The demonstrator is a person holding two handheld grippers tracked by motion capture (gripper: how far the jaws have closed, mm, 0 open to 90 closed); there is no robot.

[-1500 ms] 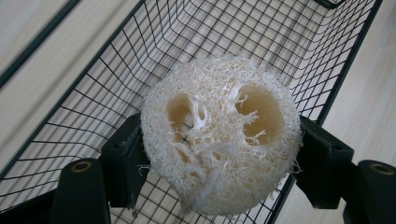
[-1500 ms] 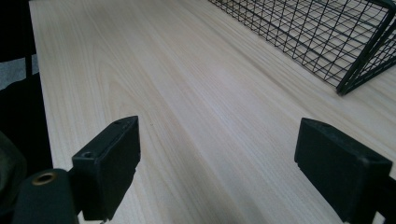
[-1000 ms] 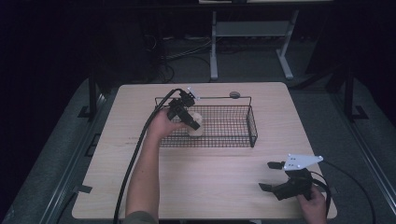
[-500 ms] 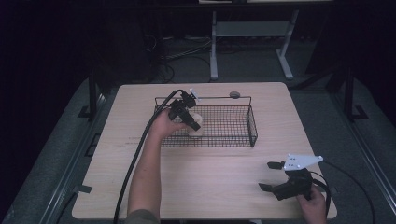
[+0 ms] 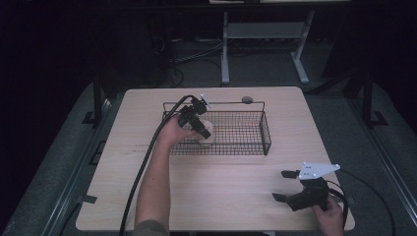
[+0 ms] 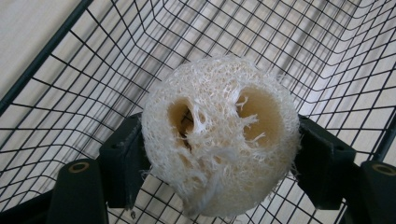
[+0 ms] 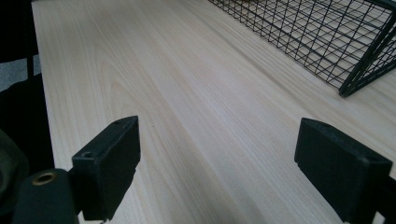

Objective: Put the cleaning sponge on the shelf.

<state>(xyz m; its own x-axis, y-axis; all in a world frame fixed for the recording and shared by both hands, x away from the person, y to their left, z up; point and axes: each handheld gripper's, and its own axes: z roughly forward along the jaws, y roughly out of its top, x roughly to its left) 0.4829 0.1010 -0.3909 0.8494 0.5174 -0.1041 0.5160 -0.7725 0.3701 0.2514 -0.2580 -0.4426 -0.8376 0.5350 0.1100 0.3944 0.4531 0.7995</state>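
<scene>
Your left hand-held gripper (image 5: 204, 129) pinches a pale loofah sponge (image 6: 219, 135) between its two black jaws, one jaw pressed against each side, and holds it inside the black wire basket (image 5: 246, 143), at the basket's left end, with the mesh floor just beyond the sponge. Your right hand-held gripper (image 7: 233, 172) has its jaws spread wide with nothing between them, low over the bare wooden tabletop (image 7: 187, 93); the basket's corner lies ahead of it and to its right, well apart.
</scene>
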